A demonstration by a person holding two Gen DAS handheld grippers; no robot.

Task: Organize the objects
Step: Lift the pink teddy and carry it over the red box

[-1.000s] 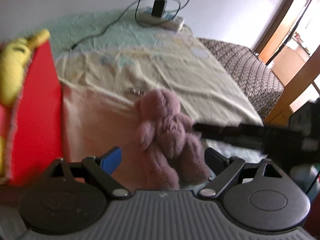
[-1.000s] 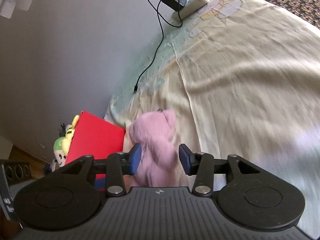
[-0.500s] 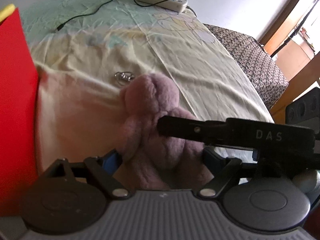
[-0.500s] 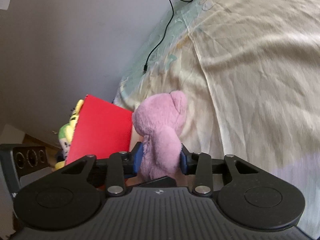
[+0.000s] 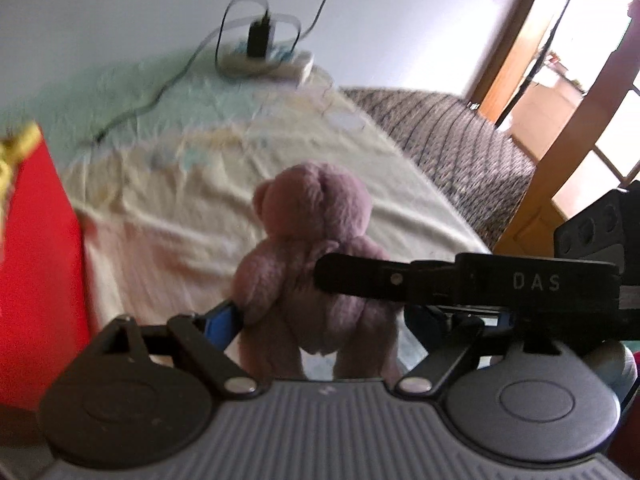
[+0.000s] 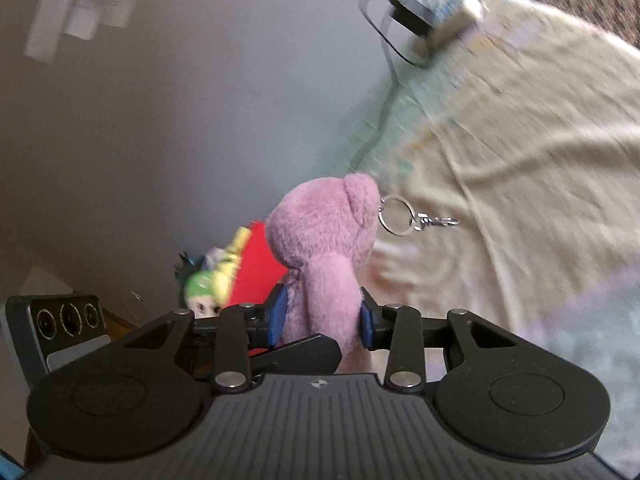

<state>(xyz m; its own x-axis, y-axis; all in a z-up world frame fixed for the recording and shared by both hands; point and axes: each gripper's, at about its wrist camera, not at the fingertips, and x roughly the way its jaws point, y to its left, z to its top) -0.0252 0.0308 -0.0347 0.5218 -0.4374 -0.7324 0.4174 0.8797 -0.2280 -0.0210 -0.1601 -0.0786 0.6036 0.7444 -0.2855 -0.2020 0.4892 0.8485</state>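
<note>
**Visitor:** Where is the pink teddy bear (image 6: 320, 256) just now?

**Onlooker:** Lifted clear of the bed (image 6: 520, 152), upright. The right gripper (image 6: 322, 318) pinches it at the waist, blue pads sunk into the plush; its jaws have just been closing on the body. A key ring (image 6: 396, 216) hangs from the bear's head.

**Visitor:** And the other hand?

**Onlooker:** The left gripper (image 5: 320, 320) brackets the bear's hips. One blue pad touches its side; the other is hidden behind the right gripper's finger, so I cannot tell whether it truly squeezes. Its jaws have just been closing too. I'd judge the second gripper steadies a floppy toy for carrying.

**Visitor:** Carrying where?

**Onlooker:** Probably the red box (image 5: 36, 264), just beside the bear. Yellow plush (image 5: 16, 152) pokes over its rim, and from the right wrist view a green toy (image 6: 204, 284) shows there too.
</note>
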